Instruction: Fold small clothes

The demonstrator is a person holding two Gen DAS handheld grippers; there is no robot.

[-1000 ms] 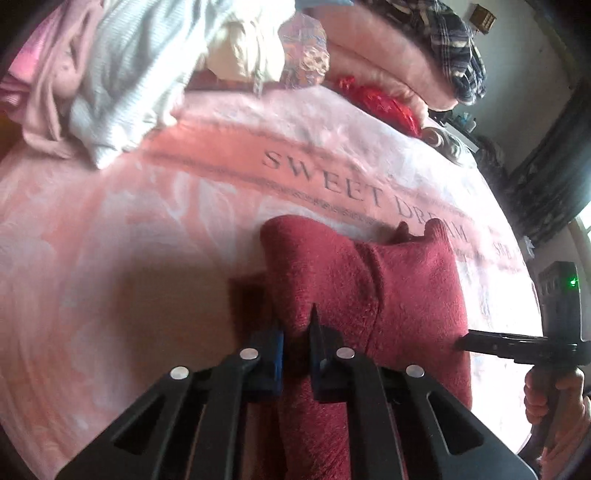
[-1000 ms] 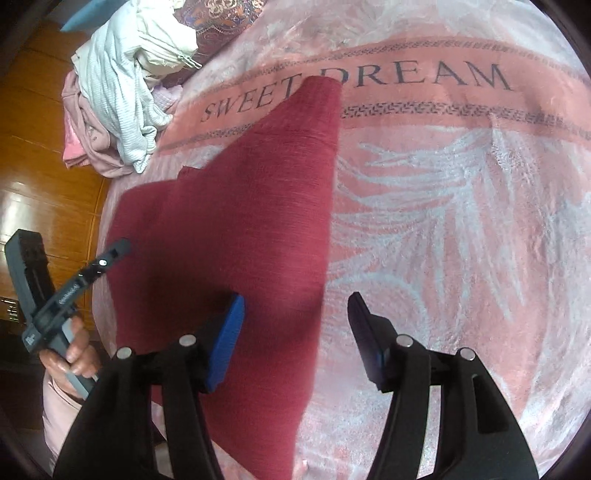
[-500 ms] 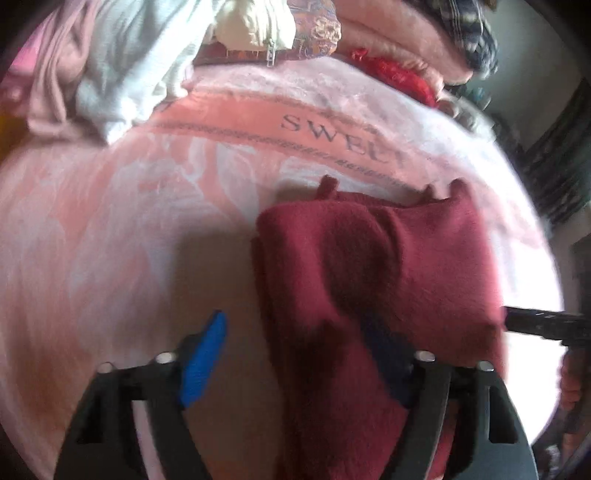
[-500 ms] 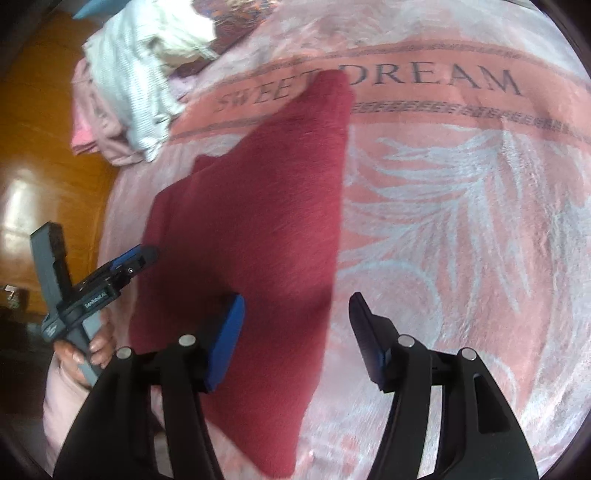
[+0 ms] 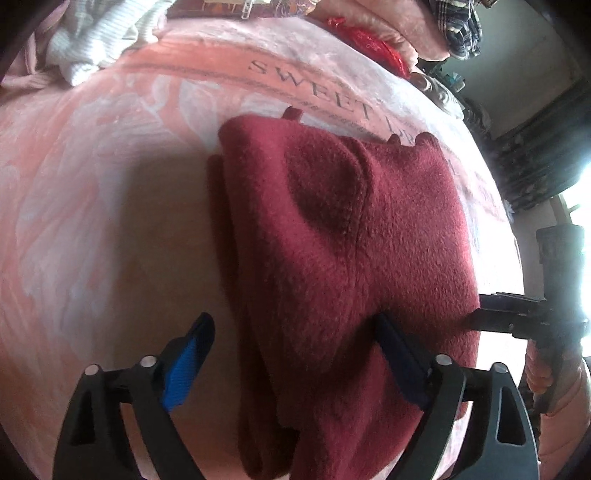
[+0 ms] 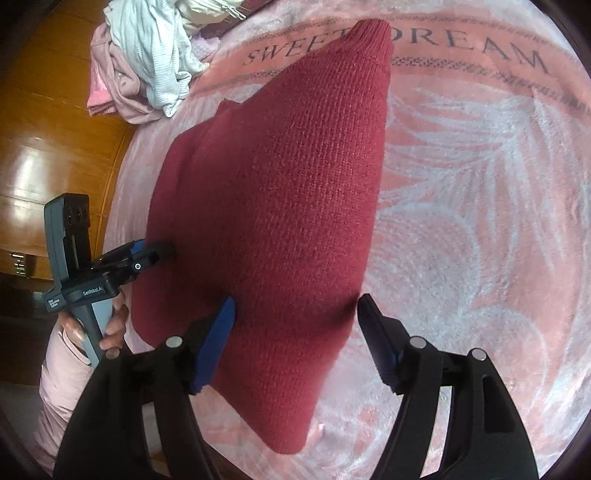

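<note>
I have the left gripper (image 5: 295, 354) spread wide, its jaws having just been opening; the red garment (image 5: 332, 258) lies folded on the bed (image 5: 92, 184), part of it between the fingers, unpinched. The right gripper (image 6: 295, 332) has also been opening, straddling the garment's near edge. Risk: a pad snags the knit and drags the fold open.

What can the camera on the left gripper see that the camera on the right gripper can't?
Only the left wrist view shows the checked cloth and a shiny red thing at the back of the bed. Only the right wrist view shows the orange wooden floor. Both show the dark red sweater, the pink SWEET DREAM blanket and the pile of pale clothes.
</note>
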